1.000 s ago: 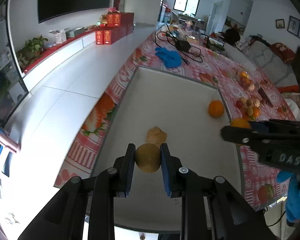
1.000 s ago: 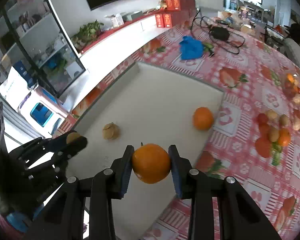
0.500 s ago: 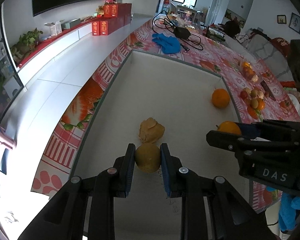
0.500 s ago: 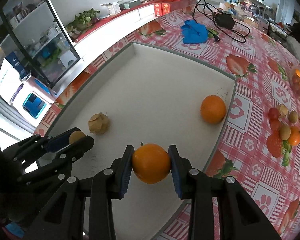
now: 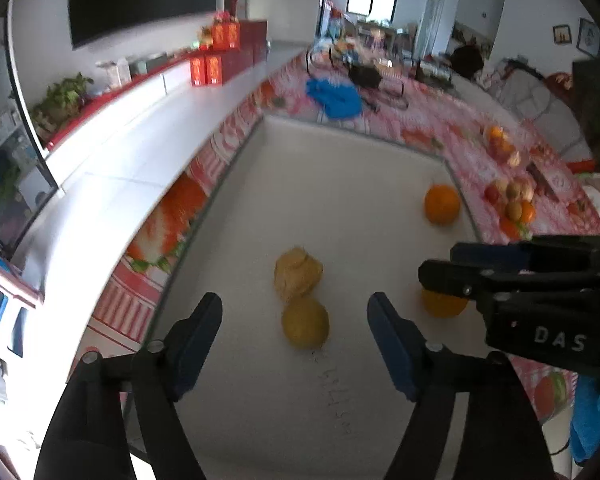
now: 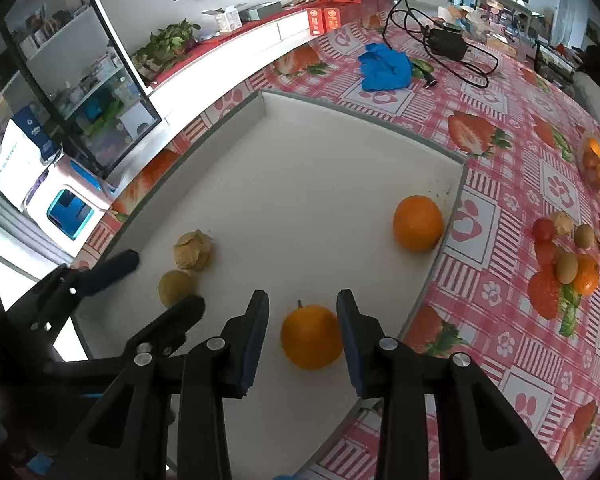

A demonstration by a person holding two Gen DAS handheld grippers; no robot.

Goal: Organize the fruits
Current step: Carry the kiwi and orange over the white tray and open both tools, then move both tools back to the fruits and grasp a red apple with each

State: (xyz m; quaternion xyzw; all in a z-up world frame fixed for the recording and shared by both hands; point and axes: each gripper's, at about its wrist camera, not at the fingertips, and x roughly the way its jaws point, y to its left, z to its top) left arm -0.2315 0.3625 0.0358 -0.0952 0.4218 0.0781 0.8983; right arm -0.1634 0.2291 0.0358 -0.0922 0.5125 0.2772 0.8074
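A white tray (image 5: 340, 128) (image 6: 460, 168) lies on the red patterned tablecloth. My left gripper (image 5: 296, 318) (image 6: 160, 282) has its jaws opening wide. A round yellow-brown fruit (image 5: 305, 322) (image 6: 175, 286) rests free on the tray floor between them, touching a papery husked fruit (image 5: 298, 276) (image 6: 193, 249). My right gripper (image 6: 303, 318) (image 5: 460, 276) is opening too. An orange (image 6: 310, 336) (image 5: 440, 306) sits on the tray between its pads, with a gap on the left side. A second orange (image 6: 418, 222) (image 5: 442, 204) lies by the tray's right wall.
Several small fruits (image 6: 568, 256) lie on the tablecloth right of the tray, with a bowl of fruit (image 6: 596, 164) beyond. A blue glove (image 6: 384, 66) and black cables (image 6: 444, 40) lie past the far rim. The table's edge runs along the left.
The left jaws spread wide and let go of the yellow-brown fruit, which now lies on the tray. The right jaws widened off the orange, and it now rests on the tray.
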